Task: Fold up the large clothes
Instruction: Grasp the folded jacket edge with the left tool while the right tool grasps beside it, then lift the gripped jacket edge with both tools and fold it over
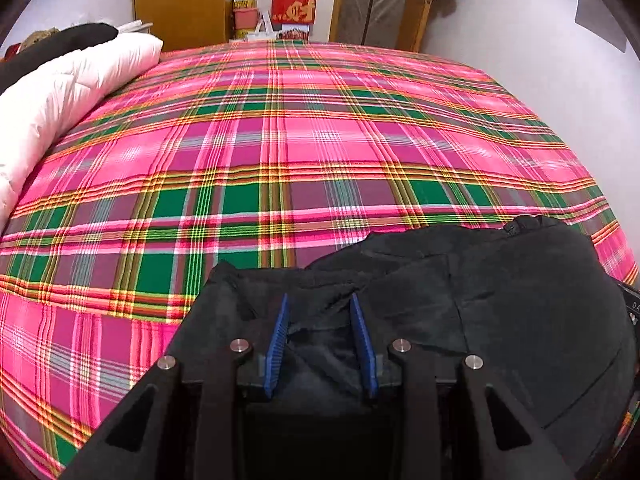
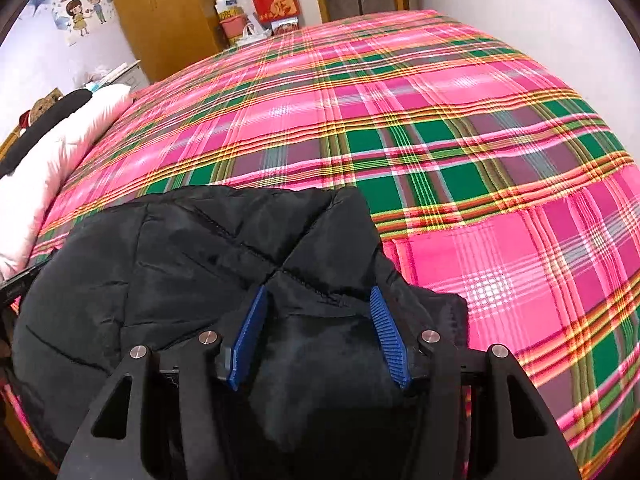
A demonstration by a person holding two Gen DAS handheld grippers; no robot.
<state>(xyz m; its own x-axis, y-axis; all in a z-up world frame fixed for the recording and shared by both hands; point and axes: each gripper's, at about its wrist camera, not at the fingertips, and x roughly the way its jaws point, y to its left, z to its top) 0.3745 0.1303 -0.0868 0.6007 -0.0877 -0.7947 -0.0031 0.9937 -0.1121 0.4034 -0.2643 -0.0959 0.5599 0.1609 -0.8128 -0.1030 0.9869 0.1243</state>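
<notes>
Black padded jacket (image 2: 224, 248) bunched at near edge of plaid bed (image 1: 304, 140), slung crosswise between left gripper (image 1: 319, 300) and right gripper (image 2: 320, 294), each clamped on a thick fold of it, open bedspread lying ahead for spreading.

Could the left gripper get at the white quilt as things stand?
Probably not yet: the left gripper is shut on the black jacket. Only open plaid bedspread lies before the white quilt.
</notes>
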